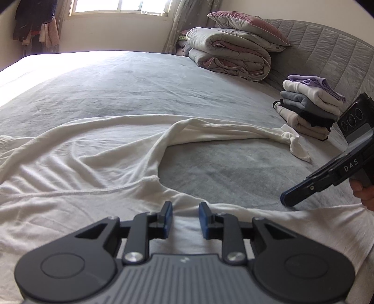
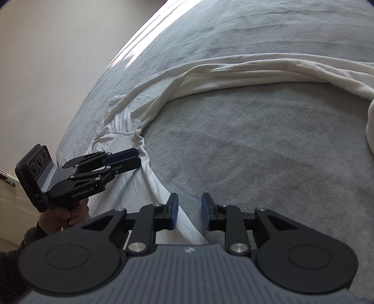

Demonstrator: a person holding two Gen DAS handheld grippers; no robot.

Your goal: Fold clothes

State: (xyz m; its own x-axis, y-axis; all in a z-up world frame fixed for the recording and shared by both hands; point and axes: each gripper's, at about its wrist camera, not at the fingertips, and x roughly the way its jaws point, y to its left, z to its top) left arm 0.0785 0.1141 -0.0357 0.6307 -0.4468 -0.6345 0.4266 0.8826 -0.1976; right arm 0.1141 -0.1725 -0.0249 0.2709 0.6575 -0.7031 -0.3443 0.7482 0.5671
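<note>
A white long-sleeved garment (image 1: 77, 163) lies spread on the grey bed (image 1: 140, 81), one sleeve (image 1: 233, 131) stretched toward the far right. My left gripper (image 1: 185, 218) is open and empty, low over the garment's near edge. My right gripper (image 2: 189, 211) is open and empty, its jaws astride the garment's edge (image 2: 163, 187). It also shows in the left wrist view (image 1: 286, 201), tip down at the cloth. The left gripper shows in the right wrist view (image 2: 136, 157), at the garment's underarm. The garment (image 2: 233, 67) curves across the bed (image 2: 257, 152) there.
A stack of folded clothes (image 1: 308, 105) sits at the right by the grey headboard (image 1: 327, 51). Folded quilts and a pillow (image 1: 233, 49) are piled at the far right corner. A window (image 1: 116, 7) and hanging clothes (image 1: 35, 23) are behind the bed.
</note>
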